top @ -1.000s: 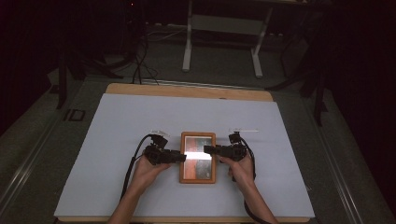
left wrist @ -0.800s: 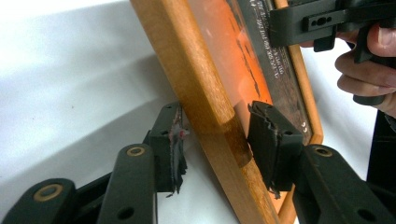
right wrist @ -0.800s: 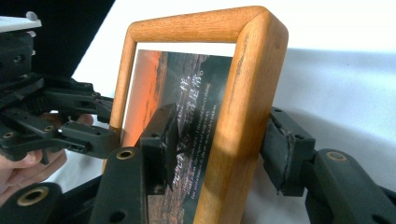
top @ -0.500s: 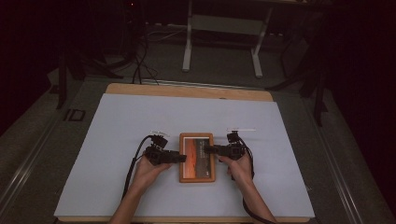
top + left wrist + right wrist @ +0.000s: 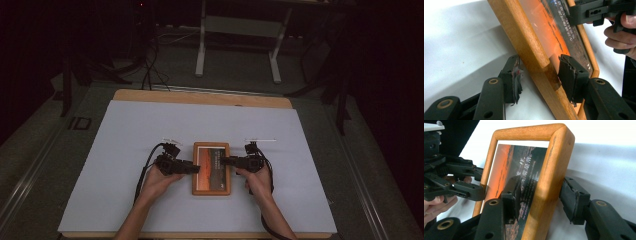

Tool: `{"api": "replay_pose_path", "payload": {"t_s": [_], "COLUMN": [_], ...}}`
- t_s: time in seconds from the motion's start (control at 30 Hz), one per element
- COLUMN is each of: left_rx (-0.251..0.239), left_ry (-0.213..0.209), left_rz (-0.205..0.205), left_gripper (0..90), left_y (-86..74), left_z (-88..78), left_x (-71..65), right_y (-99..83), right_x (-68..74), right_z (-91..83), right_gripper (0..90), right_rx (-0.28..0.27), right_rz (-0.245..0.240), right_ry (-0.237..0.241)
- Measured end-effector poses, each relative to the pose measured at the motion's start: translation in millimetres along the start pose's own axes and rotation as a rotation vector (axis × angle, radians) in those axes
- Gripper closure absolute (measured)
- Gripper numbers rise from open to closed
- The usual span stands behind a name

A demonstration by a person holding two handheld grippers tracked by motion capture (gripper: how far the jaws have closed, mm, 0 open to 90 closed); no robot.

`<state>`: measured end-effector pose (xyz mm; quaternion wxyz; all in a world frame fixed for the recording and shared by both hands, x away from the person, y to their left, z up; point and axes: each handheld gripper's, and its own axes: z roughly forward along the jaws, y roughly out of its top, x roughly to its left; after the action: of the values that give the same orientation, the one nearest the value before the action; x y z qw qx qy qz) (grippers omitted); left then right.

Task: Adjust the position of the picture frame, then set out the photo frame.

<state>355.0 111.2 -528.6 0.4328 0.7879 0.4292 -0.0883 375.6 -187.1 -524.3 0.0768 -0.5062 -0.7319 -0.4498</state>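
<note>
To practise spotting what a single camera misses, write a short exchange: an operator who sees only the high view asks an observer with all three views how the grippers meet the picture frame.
Operator: From above, the left gripper and right gripper reach the wooden frame from opposite sides. Is the left one around the rail?
Observer: Yes. In the left gripper view its jaws straddle the side rail, with one pad on the glass face.
Operator: And the right one?
Observer: The right gripper view shows the same: one pad on the rail's outer edge, the other over the glass.
Operator: What is in the frame?
Observer: An orange sky picture with lines of pale text.
</note>
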Motion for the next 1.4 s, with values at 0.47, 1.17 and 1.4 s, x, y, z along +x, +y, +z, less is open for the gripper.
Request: {"api": "replay_pose_path", "payload": {"t_s": [0.47, 1.17, 1.4], "left_rx": [0.010, -0.187, -0.232], "left_ry": [0.039, 0.195, 0.203], "left_rz": [0.063, 0.143, 0.170], "left_gripper": [49.5, 48.0, 48.1], "left_y": [1.9, -25.2, -25.3], "left_z": [0.7, -46.4, -51.8], "left_x": [-5.1, -25.2, -34.3], "right_y": [-1.3, 23.2, 31.2], "right_x": [0.0, 43.2, 43.0], "right_z": [-8.6, -20.3, -19.4], "right_gripper": [53.2, 57.4, 89.9], "right_rx": [-0.011, -0.037, -0.067], "right_rz": [-0.049, -0.399, -0.434], "right_ry": [-0.018, -0.241, -0.255]}}
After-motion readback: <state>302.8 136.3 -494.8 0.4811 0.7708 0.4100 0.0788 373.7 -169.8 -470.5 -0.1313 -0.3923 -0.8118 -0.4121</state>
